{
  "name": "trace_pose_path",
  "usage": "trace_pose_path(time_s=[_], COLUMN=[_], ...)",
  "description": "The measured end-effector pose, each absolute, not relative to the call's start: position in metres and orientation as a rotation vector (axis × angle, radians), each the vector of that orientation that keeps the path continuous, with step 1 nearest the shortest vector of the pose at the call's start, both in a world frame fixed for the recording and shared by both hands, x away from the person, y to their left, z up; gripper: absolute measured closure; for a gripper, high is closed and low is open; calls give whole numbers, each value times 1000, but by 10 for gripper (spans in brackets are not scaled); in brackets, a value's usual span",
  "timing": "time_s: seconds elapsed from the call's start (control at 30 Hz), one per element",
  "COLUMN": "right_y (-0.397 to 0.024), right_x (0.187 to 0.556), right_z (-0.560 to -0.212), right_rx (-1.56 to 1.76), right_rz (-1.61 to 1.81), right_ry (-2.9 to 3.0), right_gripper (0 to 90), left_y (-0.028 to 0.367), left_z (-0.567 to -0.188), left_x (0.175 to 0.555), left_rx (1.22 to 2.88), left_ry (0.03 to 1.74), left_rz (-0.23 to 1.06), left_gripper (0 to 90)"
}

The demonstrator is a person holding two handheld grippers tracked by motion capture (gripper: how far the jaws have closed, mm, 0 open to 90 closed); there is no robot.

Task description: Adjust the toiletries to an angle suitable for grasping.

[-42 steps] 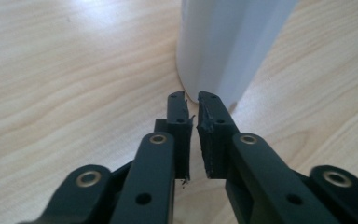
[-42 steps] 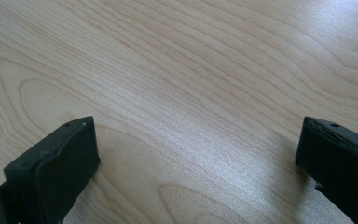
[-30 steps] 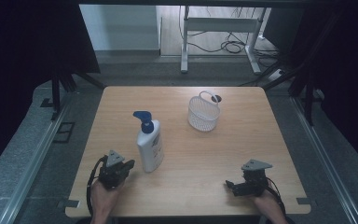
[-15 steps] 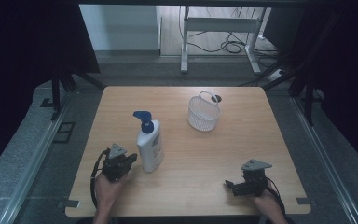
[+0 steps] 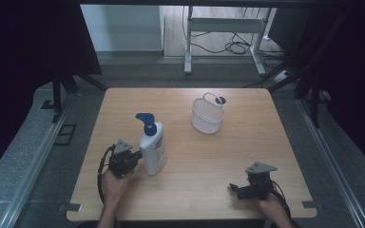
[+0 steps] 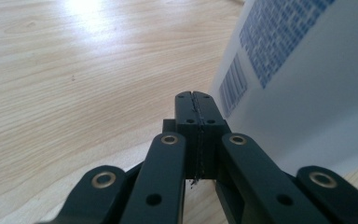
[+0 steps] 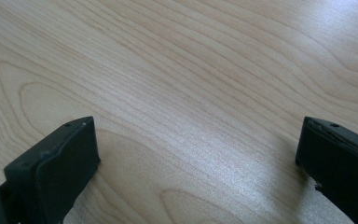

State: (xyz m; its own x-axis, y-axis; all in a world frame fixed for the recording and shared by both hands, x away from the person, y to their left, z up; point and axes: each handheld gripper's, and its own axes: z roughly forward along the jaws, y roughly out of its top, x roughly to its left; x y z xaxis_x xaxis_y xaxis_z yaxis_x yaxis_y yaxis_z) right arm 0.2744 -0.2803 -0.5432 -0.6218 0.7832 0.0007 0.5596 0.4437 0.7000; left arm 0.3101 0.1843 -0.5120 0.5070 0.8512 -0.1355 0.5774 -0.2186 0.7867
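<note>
Around the table we are seeing a dim room: black curtains are hanging at both sides, grey floor mats are lying along the edges, and beyond the far edge a pale metal frame (image 5: 223,28) is standing on a floor where dark cables (image 5: 228,46) are trailing. Under our hands the wooden table (image 5: 190,190) is showing a light, wavy grain, and a patch of glare is sitting on it in the left gripper view. Toward the far right part of the tabletop a white wire basket (image 5: 207,115) is standing upright, well apart from both our hands. Nearer to us, on the left half, the white pump bottle (image 5: 152,151) is standing upright with its blue pump head (image 5: 145,120) pointing left; in the left gripper view its white wall is carrying a block of blue print and a blue barcode, and it is rising at the right of that picture. We are holding the left gripper (image 5: 134,157) just beside the bottle's left side, with the jaws pressed flat together and nothing between them; in the left gripper view the closed tips are lying right next to the bottle's wall, though we cannot tell whether they are touching it. We are holding the right gripper (image 5: 235,188) low at the near right of the table, far from the bottle, with its jaws standing wide apart over bare wood and gripping nothing.
</note>
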Motion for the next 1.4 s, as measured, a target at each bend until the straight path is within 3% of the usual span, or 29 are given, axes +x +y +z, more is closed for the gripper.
trace_pose_path(time_s=[1.4], right_y=[-280], right_x=[274], right_z=[-543], right_rx=[1148], right_rz=[971], right_ry=[2376], right_gripper=[0], left_y=[128], left_z=[-510], left_x=[309], left_rx=[2009], left_ry=[1040], left_rz=[350], left_gripper=[893])
